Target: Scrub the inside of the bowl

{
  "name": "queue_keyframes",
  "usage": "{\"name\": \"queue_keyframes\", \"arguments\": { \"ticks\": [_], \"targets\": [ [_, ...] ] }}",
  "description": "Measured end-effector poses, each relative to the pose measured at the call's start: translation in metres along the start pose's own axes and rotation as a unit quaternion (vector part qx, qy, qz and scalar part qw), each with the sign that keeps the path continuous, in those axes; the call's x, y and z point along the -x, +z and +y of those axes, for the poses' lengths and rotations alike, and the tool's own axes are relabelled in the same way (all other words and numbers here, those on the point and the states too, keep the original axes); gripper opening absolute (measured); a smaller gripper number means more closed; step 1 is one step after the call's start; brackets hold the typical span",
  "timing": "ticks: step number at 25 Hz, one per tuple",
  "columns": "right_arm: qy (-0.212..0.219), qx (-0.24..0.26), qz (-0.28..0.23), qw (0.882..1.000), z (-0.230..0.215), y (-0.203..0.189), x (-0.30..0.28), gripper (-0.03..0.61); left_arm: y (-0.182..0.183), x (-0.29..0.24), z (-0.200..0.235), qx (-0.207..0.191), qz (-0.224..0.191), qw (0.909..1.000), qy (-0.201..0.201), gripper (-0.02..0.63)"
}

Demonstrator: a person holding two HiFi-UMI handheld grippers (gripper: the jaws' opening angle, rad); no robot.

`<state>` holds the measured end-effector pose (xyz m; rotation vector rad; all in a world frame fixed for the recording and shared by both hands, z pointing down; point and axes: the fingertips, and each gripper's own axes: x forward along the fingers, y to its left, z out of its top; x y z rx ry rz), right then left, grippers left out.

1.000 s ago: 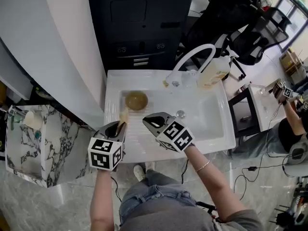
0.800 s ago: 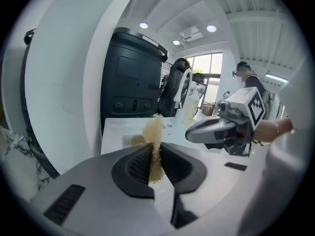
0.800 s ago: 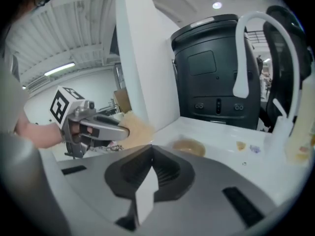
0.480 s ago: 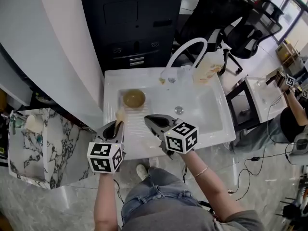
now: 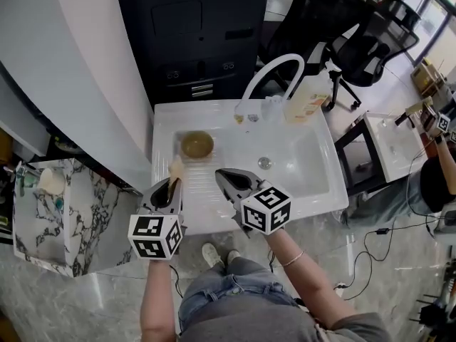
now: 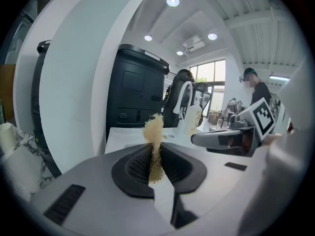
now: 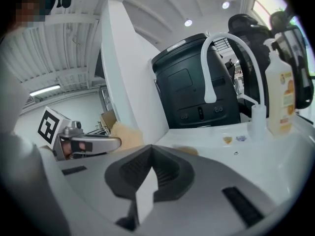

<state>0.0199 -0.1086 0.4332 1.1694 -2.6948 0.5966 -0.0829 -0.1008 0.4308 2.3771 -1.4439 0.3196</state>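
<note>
A brown bowl sits upright in the left part of the white sink; its rim shows just past my right jaws. My left gripper hovers over the sink's front left, short of the bowl. It is shut on a tan scrub sponge, which sticks up between its jaws. My right gripper is beside it to the right, near the front rim, shut with nothing in it. Neither gripper touches the bowl.
A white curved faucet and a soap bottle stand at the sink's back edge. A drain lies mid-basin. A marble counter is at the left, a small table and office chairs at the right.
Both grippers stayed near the sink's front edge. The right gripper turned a little and drew slightly back. The sponge remains clamped in the left gripper.
</note>
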Motion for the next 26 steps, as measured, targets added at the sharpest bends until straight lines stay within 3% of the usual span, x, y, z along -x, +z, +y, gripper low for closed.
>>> {"name": "queue_keyframes", "arguments": {
  "ticks": [13,26],
  "targets": [
    [-0.010,0.049,-0.006,0.999,0.000,-0.001,0.026,0.009,0.003,0.008,-0.030,0.004,-0.018,0.9995,0.026,0.046],
    [-0.012,0.050,-0.017,0.999,-0.005,-0.007,0.066,0.009,0.000,0.025,-0.069,-0.002,-0.036,0.9983,0.046,0.046]
  ]
}}
